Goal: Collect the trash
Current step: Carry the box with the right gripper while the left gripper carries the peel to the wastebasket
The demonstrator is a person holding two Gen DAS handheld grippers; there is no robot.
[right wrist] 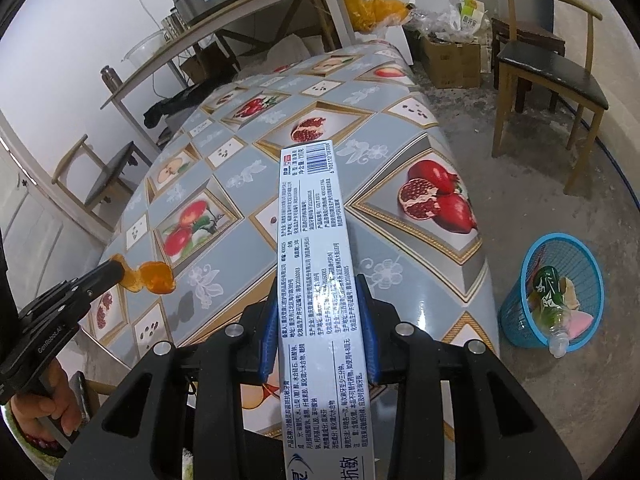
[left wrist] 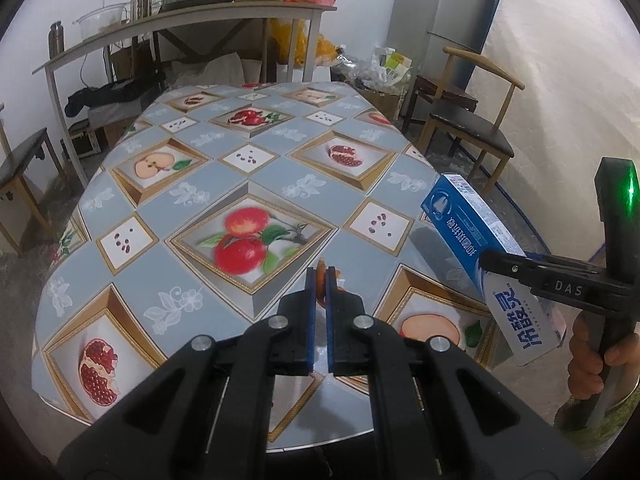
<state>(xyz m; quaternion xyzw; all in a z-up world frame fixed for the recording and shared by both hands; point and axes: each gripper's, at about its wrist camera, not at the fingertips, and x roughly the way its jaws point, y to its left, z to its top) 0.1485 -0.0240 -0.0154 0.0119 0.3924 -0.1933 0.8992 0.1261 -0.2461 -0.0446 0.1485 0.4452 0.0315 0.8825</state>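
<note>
Two grips active. Left gripper (left wrist: 319,280): fingers pressed together on orange peel (right wrist: 150,278), held clear above fruit-print table (left wrist: 192,196). Right gripper (right wrist: 320,320): pads pinching long toothpaste box (right wrist: 316,248) across its width (barcode end pointing away), above table edge. Blue basket (right wrist: 516,308) on floor, right of table, holding a green bottle (right wrist: 550,300).

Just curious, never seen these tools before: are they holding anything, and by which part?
Left gripper pinches an orange peel by one end. Right gripper clamps a toothpaste box across its sides, nearer its back end.
</note>
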